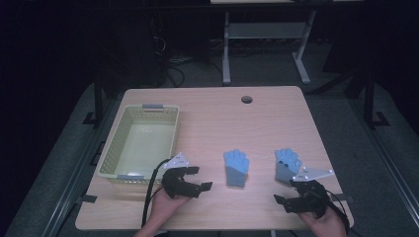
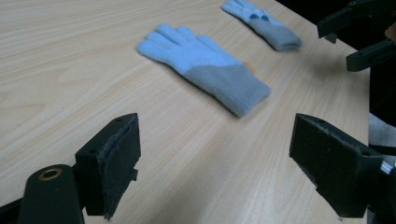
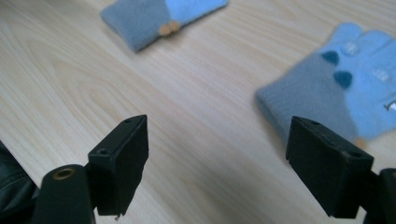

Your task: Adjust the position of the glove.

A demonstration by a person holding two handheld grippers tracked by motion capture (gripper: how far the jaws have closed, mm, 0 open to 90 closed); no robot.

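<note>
Holding your left gripper (image 1: 196,179) and right gripper (image 1: 285,202) spread and empty near 2 flat blue gloves (image 1: 236,168), you seem poised to grab them, perhaps for the basket (image 1: 109,148).

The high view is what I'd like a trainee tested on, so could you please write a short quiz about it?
1. True or false: the basket has a glove inside it.
2. Which thing lies nearest the right gripper? A) the basket B) the right glove C) the hole in the table
3. Fill in: both the left gripper and the right gripper have their jaws ____.

Key
1. False: it holds nothing; the left glove and the right glove lie flat on the table.
2. B.
3. Open, with nothing between them.
</note>
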